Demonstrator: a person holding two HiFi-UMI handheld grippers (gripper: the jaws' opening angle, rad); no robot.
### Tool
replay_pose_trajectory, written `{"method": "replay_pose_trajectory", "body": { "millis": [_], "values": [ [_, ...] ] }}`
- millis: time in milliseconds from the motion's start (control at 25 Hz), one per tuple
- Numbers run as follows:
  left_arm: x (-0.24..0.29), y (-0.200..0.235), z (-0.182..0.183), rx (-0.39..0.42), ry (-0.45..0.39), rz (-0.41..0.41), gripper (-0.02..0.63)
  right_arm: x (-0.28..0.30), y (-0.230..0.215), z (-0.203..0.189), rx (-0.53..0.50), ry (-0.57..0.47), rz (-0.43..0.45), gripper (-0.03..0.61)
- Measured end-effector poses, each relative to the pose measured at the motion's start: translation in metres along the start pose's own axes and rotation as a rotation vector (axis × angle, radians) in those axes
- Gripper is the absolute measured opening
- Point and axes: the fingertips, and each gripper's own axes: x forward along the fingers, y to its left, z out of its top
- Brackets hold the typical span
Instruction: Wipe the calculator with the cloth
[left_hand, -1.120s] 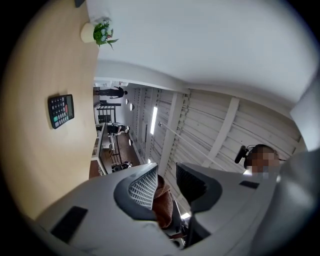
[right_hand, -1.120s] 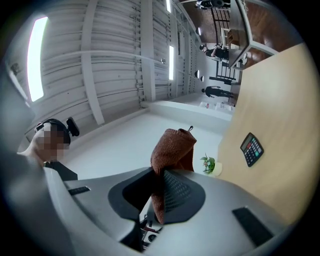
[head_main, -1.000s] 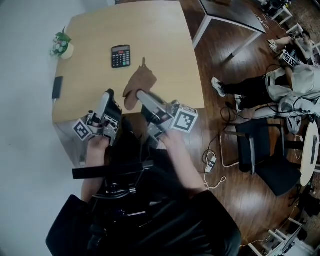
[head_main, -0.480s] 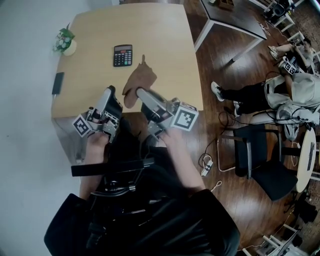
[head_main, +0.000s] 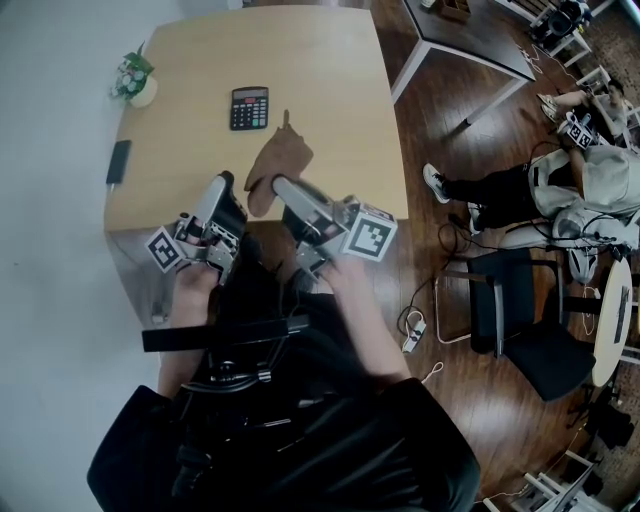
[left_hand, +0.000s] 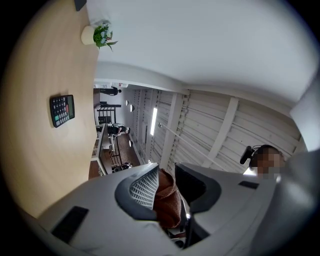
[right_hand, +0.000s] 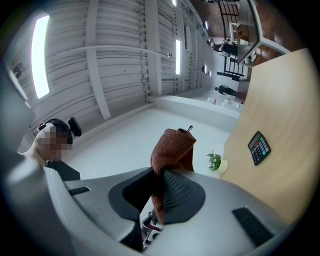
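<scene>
A black calculator (head_main: 249, 108) lies flat on the far half of the light wooden table (head_main: 320, 70); it also shows in the left gripper view (left_hand: 62, 110) and the right gripper view (right_hand: 259, 147). A brown cloth (head_main: 282, 158) hangs bunched above the table's near edge, held up between both grippers. My left gripper (head_main: 222, 190) is shut on its lower part, and brown cloth (left_hand: 167, 200) fills the gap between those jaws. My right gripper (head_main: 283, 188) is shut on the cloth (right_hand: 172, 147), which sticks up past the jaw tips. Both grippers tilt upward, well short of the calculator.
A small potted plant (head_main: 130, 82) stands at the table's far left corner and a dark phone (head_main: 118, 160) lies at the left edge. A seated person (head_main: 560, 170), a black chair (head_main: 530, 310) and another table (head_main: 470, 30) are to the right on the wooden floor.
Grippers and cloth stay where they were; only the head view has shifted slightly.
</scene>
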Motion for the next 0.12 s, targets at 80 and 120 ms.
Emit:
{"method": "replay_pose_trajectory", "body": {
  "millis": [80, 120],
  "values": [
    [-0.0016, -0.0007, 0.0004, 0.001, 0.001, 0.0, 0.103, 0.0012, 0.0008, -0.0033, 0.0, 0.006, 0.001, 0.04],
    [-0.0025, -0.0011, 0.0004, 0.002, 0.002, 0.0, 0.103, 0.0016, 0.001, -0.005, 0.0, 0.01, 0.001, 0.04]
  ]
}}
